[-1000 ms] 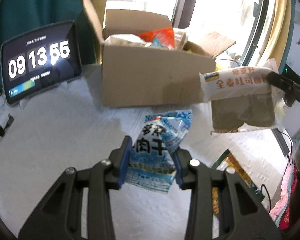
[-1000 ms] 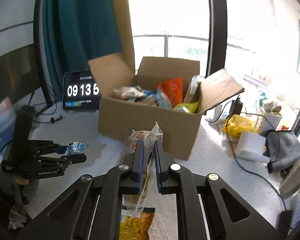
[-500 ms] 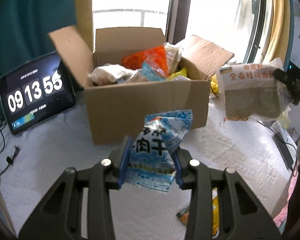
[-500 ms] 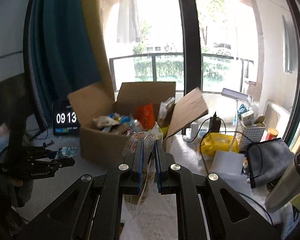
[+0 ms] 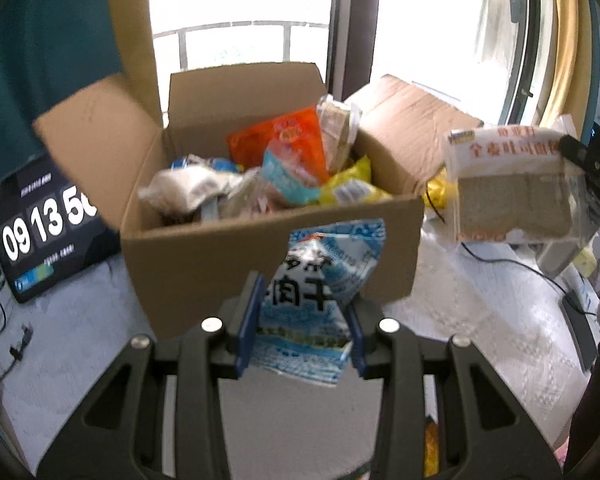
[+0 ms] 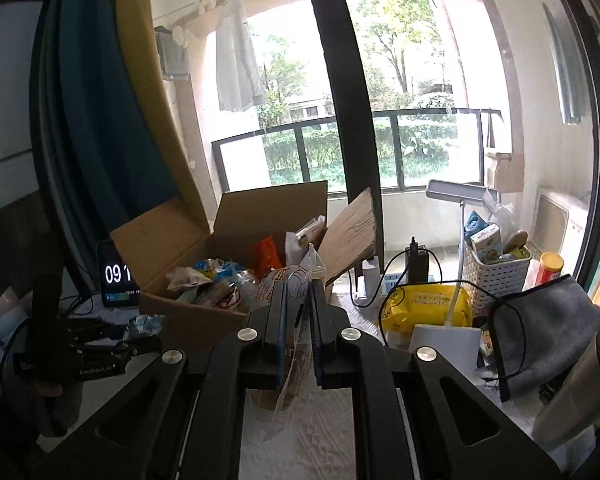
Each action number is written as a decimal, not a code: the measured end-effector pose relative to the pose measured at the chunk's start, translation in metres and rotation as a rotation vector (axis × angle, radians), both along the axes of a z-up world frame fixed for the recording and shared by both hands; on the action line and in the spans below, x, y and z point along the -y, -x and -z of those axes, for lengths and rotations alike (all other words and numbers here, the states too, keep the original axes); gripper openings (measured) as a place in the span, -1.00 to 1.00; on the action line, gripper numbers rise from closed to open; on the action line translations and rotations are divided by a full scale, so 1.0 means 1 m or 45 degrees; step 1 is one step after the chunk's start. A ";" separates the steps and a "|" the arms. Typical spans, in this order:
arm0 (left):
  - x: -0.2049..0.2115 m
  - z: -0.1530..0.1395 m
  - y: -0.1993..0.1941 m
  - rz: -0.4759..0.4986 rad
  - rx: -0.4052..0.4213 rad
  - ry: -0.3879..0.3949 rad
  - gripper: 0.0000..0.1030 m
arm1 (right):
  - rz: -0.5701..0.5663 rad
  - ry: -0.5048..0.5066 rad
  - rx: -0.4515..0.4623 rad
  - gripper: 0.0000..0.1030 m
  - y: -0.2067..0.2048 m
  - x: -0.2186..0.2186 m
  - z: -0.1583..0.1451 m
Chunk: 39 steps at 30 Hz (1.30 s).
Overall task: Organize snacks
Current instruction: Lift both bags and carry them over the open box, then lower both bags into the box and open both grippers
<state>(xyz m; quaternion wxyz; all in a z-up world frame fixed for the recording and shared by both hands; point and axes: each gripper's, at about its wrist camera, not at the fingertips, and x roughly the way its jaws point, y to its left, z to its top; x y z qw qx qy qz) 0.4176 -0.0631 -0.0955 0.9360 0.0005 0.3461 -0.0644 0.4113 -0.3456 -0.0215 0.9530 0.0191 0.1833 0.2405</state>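
Observation:
An open cardboard box (image 5: 220, 264) full of snack packets stands on the white table; it also shows in the right wrist view (image 6: 180, 316). My left gripper (image 5: 302, 328) is shut on a blue and white snack packet (image 5: 312, 300), held in the air just in front of the box's near wall. My right gripper (image 6: 298, 308) is shut on a clear bag of bread slices (image 6: 300, 280), raised to the right of the box. That bread bag (image 5: 512, 184) hangs at the right in the left wrist view. The left gripper (image 6: 112, 344) with its blue packet (image 6: 144, 326) shows low at the left.
A tablet clock (image 5: 40, 232) leans left of the box. Right of the box are a yellow pack (image 6: 424, 308), a white basket (image 6: 496, 276), a lamp base (image 6: 444, 336), a grey cloth (image 6: 548, 332) and cables. A snack packet (image 5: 430, 452) lies on the table below.
Both grippers have risen with their packets. The box's inside now shows from higher up, and the left gripper has come closer to the box's front wall.

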 end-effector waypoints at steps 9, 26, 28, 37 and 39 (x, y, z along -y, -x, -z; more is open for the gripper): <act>0.004 -0.009 -0.051 -0.014 0.055 -0.041 -0.25 | 0.007 -0.042 0.053 -0.81 -0.025 0.001 -0.011; -0.001 -0.015 -0.108 0.003 0.067 0.020 0.29 | 0.038 -0.033 0.096 -0.81 -0.056 -0.020 -0.031; -0.007 -0.022 -0.100 0.001 0.092 0.040 0.29 | 0.039 -0.018 0.087 -0.81 -0.059 -0.027 -0.032; -0.061 -0.046 -0.053 -0.077 0.174 0.069 0.30 | 0.062 0.105 0.098 -0.82 -0.067 -0.073 -0.040; -0.078 -0.050 -0.043 -0.099 0.195 0.062 0.30 | 0.062 0.124 0.095 -0.82 -0.071 -0.084 -0.041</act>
